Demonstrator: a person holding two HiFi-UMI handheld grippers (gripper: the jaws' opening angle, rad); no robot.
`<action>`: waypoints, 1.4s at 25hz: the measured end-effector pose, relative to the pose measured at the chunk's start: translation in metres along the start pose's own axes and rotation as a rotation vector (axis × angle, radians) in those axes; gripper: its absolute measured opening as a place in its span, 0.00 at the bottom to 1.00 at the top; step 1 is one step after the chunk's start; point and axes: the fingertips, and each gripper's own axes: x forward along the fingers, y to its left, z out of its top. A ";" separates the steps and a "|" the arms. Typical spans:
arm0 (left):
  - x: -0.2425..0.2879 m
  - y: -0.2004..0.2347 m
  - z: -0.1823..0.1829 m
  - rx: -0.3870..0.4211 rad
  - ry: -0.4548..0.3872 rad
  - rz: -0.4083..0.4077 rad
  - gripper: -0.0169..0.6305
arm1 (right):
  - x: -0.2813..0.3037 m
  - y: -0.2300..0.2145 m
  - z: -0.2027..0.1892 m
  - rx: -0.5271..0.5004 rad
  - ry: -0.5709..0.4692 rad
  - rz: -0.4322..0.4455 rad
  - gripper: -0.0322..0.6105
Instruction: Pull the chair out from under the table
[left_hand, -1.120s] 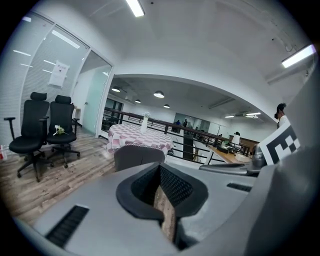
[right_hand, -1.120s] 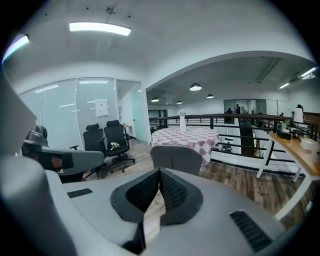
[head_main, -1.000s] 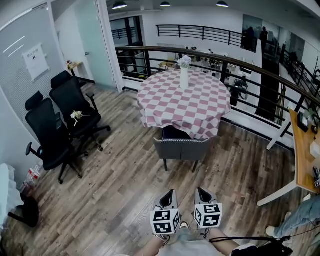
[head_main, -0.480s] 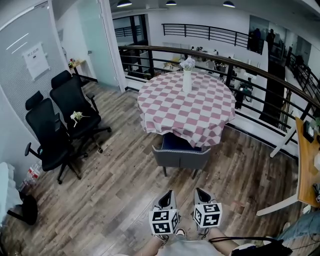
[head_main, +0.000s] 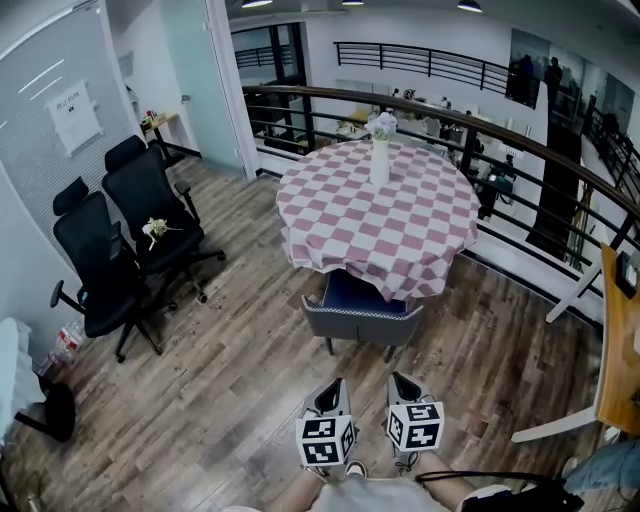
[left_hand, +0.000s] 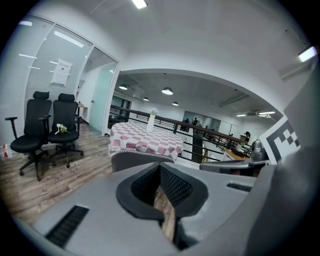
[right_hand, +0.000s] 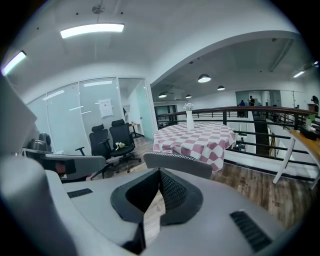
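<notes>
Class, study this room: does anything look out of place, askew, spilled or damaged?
Only a small bouquet lying on an office chair, an odd spot for flowers. The vase stands upright; nothing looks spilled or broken.

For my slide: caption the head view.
Left gripper and right gripper, both shut, face a grey chair tucked under the checkered table.

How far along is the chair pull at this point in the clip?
Done: nothing yet. The grey chair sits tucked under the checkered table. In hand: the left claw and right claw are both shut and empty, side by side above the wooden floor, short of the chair. Left: reach the chair, open and grip it, then draw it clear of the table.
</notes>
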 end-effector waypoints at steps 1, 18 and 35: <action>0.003 0.000 0.001 0.001 0.001 0.002 0.03 | 0.002 -0.002 0.001 0.002 0.002 0.002 0.08; 0.060 0.021 0.017 -0.003 0.042 -0.019 0.03 | 0.055 -0.018 0.017 0.009 0.043 -0.013 0.08; 0.155 0.078 0.081 0.019 0.048 -0.111 0.03 | 0.152 -0.020 0.081 0.024 0.024 -0.084 0.08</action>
